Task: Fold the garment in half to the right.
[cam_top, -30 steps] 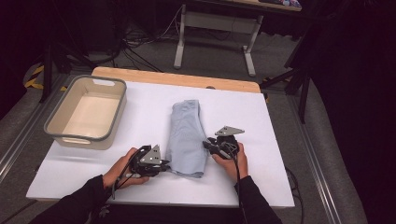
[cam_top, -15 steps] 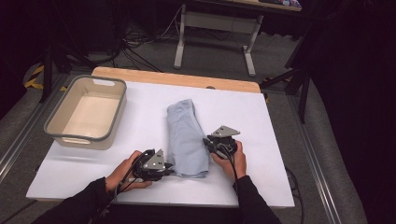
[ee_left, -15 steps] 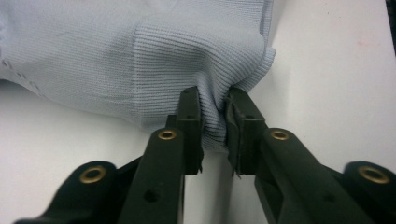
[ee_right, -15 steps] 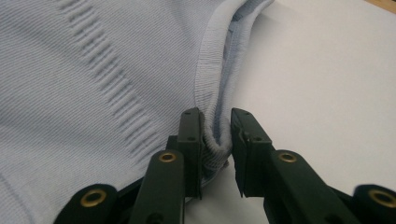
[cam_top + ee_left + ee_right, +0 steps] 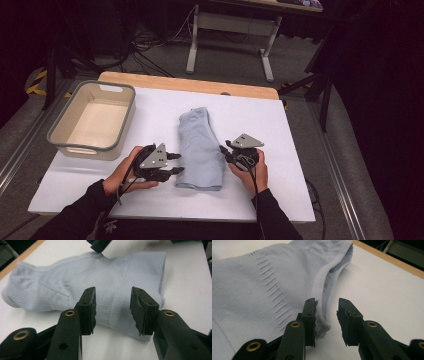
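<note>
The folding step looks finished: the left tongs [image 5: 176,163] have just been opening, nothing between them, beside the folded cloth [image 5: 199,149]. The right tongs [image 5: 224,151] stand narrowly open at its edge. Next, they must grip it for the bin [image 5: 60,136].

White table [image 5: 300,150] w/ wood far edge: folded pale-blue cloth [image 5: 199,150] at centre, beige bin [image 5: 92,120] left.

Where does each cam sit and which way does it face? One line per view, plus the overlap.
High view: above the person's side, facing forward and down on the white table; both hands, left gripper and right gripper show.
Left gripper view: along its open jaws onto the light blue garment.
Right gripper view: along its open jaws at the garment's edge.
Shared: the garment shows in all three.
</note>
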Demonstrator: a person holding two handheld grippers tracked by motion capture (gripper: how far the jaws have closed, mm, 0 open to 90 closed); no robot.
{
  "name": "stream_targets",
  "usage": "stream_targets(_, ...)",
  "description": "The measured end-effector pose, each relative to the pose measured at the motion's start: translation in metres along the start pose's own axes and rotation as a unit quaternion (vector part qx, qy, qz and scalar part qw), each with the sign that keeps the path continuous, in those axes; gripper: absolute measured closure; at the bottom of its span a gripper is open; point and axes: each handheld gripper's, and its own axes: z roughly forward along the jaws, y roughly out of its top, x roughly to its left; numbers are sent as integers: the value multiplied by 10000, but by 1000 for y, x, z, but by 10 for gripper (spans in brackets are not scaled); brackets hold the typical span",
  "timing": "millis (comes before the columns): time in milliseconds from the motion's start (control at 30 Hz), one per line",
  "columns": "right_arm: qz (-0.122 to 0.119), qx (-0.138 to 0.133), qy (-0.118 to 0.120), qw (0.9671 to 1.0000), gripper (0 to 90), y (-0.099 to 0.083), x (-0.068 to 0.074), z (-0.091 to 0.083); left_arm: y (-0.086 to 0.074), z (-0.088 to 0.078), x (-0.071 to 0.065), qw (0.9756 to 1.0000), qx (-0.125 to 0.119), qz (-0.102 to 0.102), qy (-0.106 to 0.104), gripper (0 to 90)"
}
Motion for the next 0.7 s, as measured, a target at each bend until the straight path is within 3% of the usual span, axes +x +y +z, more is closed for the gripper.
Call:
stream_targets(100, 81, -155, 16, 9998, 671, 1, -2, -3, 4, 1, 7, 9997, -163, -146, 114, 566)
stream_targets(233, -5, -288, 60, 9996, 732, 2, 1, -5, 11, 12, 15, 9994, -208, -107, 271, 617)
stream_targets(400, -233, -356, 198, 9989, 832, 5, 7, -7, 16, 33, 25, 9997, -104, -58, 215, 733)
stream_targets(533, -315, -326, 260, 9986, 870, 5, 11, -5, 14, 53, 31, 9997, 73, -127, 192, 737)
stream_targets(700, -413, -183, 307, 9985, 885, 2, 15, 2, 9, 66, 35, 9994, 238, -197, 175, 733)
